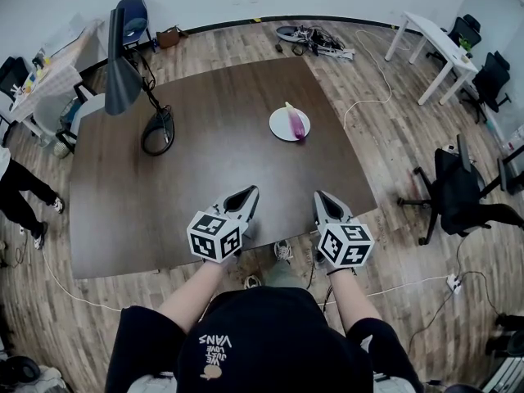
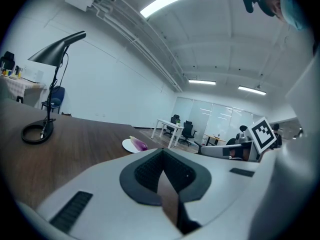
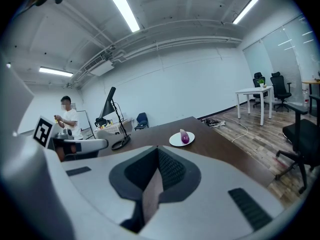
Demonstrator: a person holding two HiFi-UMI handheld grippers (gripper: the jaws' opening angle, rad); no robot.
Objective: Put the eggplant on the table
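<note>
A purple eggplant (image 1: pixel 295 121) lies on a white plate (image 1: pixel 280 127) near the far right of the dark brown table (image 1: pixel 188 178). The left gripper view shows the eggplant (image 2: pixel 139 144) on its plate (image 2: pixel 129 145) ahead, and so does the right gripper view, with eggplant (image 3: pixel 184 137) on plate (image 3: pixel 176 141). My left gripper (image 1: pixel 246 196) and my right gripper (image 1: pixel 325 200) hover side by side over the table's near edge, well short of the plate. Both are shut with nothing between their jaws.
A black desk lamp (image 1: pixel 127 76) with a round base (image 1: pixel 158 132) stands on the table's left half. Office chairs (image 1: pixel 458 191) and a white table (image 1: pixel 434 47) stand to the right on the wood floor. A person (image 3: pixel 65 119) stands at the left.
</note>
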